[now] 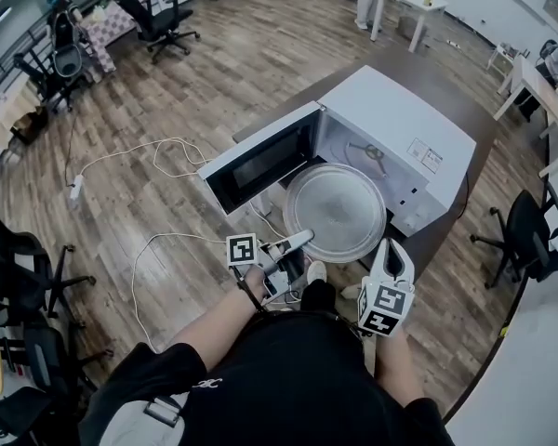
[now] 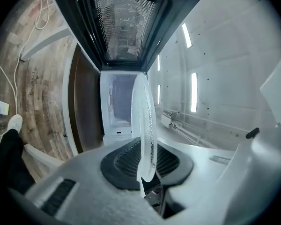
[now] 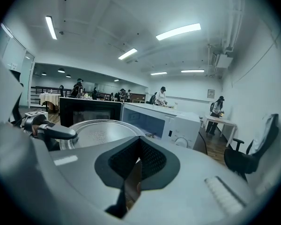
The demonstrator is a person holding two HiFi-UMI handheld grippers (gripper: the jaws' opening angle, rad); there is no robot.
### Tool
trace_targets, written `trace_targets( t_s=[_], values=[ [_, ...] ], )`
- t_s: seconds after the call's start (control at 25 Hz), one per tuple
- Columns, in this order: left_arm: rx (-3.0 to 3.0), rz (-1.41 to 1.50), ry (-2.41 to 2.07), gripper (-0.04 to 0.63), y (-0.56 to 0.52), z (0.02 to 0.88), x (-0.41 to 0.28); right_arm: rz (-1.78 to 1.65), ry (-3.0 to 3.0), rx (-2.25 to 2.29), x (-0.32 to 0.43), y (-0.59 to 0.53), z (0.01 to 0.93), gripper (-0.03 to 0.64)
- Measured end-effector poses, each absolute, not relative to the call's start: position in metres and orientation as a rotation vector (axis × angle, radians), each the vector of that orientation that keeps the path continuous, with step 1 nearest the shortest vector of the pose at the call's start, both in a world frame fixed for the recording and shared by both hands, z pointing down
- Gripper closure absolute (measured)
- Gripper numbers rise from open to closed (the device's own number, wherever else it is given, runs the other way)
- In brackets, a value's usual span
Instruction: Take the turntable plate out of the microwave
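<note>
We are holding the turntable plate [image 1: 335, 214] clear of the microwave [image 1: 405, 124], just in front of its open cavity and roughly level, with the open door [image 1: 260, 161] standing at its left. The left gripper [image 1: 296, 242] is clamping the plate's near-left rim. In the left gripper view the glass is showing edge-on between the jaws, pads pressing both faces. The right gripper [image 1: 396, 249] is hanging just beside the plate's near-right edge, jaws clenched on nothing, lending no support. We are judging the removal as nearly done, with only a set-down spot lacking. Risks we are noting: the whole plate is hanging from one pinch at the rim, so its weight is levering against smooth glass, and a quick swing or wrist roll could let it slide out or droop. Swinging left could knock it against the door. A drop onto the worktop [image 1: 444, 244] or the wood floor [image 1: 167, 91] would likely shatter it.
</note>
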State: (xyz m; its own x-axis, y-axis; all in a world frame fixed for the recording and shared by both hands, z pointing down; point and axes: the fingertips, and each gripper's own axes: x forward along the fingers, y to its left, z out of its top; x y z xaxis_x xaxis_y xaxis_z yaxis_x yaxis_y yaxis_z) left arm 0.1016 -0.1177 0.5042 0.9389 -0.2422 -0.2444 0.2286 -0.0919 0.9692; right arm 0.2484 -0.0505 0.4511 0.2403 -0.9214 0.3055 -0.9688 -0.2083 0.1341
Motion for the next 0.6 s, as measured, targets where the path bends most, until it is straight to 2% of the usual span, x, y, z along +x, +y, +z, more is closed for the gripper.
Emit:
trace_targets(
  t_s=[0.6],
  values=[
    [1.597, -0.433, -0.022, 0.543, -0.1197, 0.4963, 0.1063, 0.23, -1.739, 2.224, 0.2553, -0.051, 0.4532, 0.611]
  ],
)
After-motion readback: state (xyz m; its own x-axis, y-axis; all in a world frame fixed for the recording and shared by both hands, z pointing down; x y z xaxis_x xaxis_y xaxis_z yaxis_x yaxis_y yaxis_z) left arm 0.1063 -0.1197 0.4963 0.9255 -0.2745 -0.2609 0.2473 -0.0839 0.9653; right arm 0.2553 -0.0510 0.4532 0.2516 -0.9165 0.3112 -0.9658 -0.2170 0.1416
